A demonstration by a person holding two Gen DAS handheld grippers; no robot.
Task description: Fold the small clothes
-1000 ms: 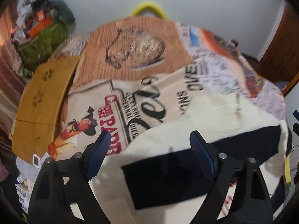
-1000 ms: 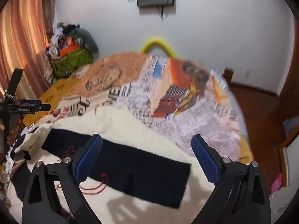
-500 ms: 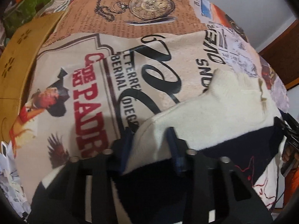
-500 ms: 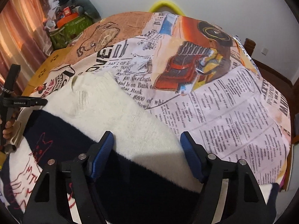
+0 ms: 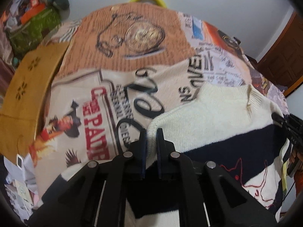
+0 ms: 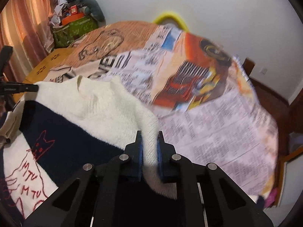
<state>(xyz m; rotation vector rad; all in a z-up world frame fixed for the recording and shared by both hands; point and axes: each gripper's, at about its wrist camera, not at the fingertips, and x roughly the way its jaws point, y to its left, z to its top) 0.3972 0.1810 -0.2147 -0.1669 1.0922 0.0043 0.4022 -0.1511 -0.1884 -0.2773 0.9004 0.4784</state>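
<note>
A cream knitted sweater [image 5: 217,117] with a navy band and red cat stitching lies on the printed bedspread [image 5: 132,60]. My left gripper [image 5: 151,132] is closing its jaws on the sweater's cream ribbed left corner, and the pads press on the fabric. In the right wrist view the same sweater [image 6: 98,109] spreads to the left. My right gripper [image 6: 149,134] is closing on the cream right edge, with a fold pinched between its blue pads. The right gripper [image 5: 287,124] shows at the far right of the left wrist view, and the left gripper [image 6: 17,89] shows at the left edge of the right wrist view.
A yellow-brown wooden board [image 5: 28,87] lies along the bed's left side. A green bag [image 6: 73,28] piled with clutter stands in the far corner by the curtain [image 6: 22,28]. A yellow hoop [image 6: 170,18] rises behind the bed. Wooden floor and furniture [image 6: 284,113] lie to the right.
Both grippers went from wide open above the sweater to shut on its cream edge, left on the left corner, right on the right side. The pinched cream fabric now stands bunched up.
</note>
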